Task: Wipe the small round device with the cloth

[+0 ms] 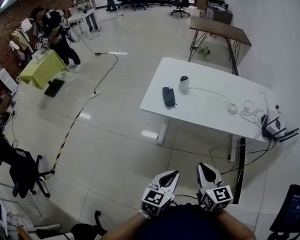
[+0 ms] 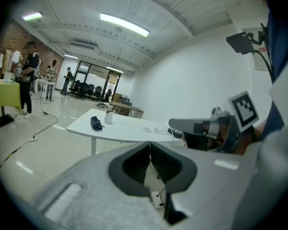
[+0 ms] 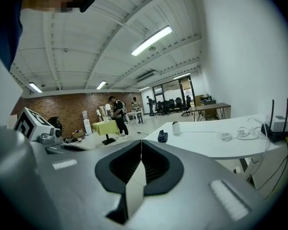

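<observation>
Small round device point(image 1: 184, 83) and dark cloth point(image 1: 168, 96) lie far off; left gripper point(image 1: 174, 174) and right gripper point(image 1: 203, 167) are held closed, empty; toppling could be caused by snagging the cable point(image 1: 210, 90).

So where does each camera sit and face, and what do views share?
Head view: on the person's head, looking steeply down at floor and white table; left hand-held gripper, right hand-held gripper, forearms below.
Left gripper view: rides the left one, faces the table past its shut jaws.
Right gripper view: same, from the right one.
All share: cloth, small round device.
</observation>
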`<state>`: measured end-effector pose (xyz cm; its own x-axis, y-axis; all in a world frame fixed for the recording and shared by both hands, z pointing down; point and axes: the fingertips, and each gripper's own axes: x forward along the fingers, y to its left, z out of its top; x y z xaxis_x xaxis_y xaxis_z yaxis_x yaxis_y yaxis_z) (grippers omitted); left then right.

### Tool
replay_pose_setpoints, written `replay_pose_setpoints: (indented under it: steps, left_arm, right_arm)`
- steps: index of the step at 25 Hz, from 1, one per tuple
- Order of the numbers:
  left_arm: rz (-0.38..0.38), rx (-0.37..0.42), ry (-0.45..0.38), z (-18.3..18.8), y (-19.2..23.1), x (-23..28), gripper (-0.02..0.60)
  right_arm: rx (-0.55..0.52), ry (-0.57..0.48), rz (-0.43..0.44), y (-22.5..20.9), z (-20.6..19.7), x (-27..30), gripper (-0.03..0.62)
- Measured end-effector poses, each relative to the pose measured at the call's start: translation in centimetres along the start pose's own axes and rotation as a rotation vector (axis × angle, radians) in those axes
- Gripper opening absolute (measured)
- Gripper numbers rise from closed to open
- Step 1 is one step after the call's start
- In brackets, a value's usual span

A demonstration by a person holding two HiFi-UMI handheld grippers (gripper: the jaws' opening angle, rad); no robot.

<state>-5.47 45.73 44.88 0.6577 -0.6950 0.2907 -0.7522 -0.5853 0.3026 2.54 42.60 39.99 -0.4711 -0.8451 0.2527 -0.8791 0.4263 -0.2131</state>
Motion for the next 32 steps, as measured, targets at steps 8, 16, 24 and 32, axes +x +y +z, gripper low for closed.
replay_pose_setpoints:
  steps: [8,16,24,32]
  left_arm:
    - [0.029,-0.076,-0.050,1.5,4.6,-1.3,0.003]
    - [0.074,-0.053,-0.010,2.0,6.8,-2.1,0.004]
    - [0.114,-0.053,0.045,2.3,7.9,0.6,0.003]
    - [0.111,-0.031,0.070,3.7,6.3,7.3,0.003]
  right_arm:
    - [-0.066,0.069,0.083,3.4,-1.6,4.2,0.012]
    - [-0.073,0.066,0.136,5.5,-0.7,6.8,0.012]
    - [-0.039,0.074,0.166,2.7,-1.1,9.2,0.012]
    - [0.012,0.060,0.178,-3.3,1.0,10.8,0.012]
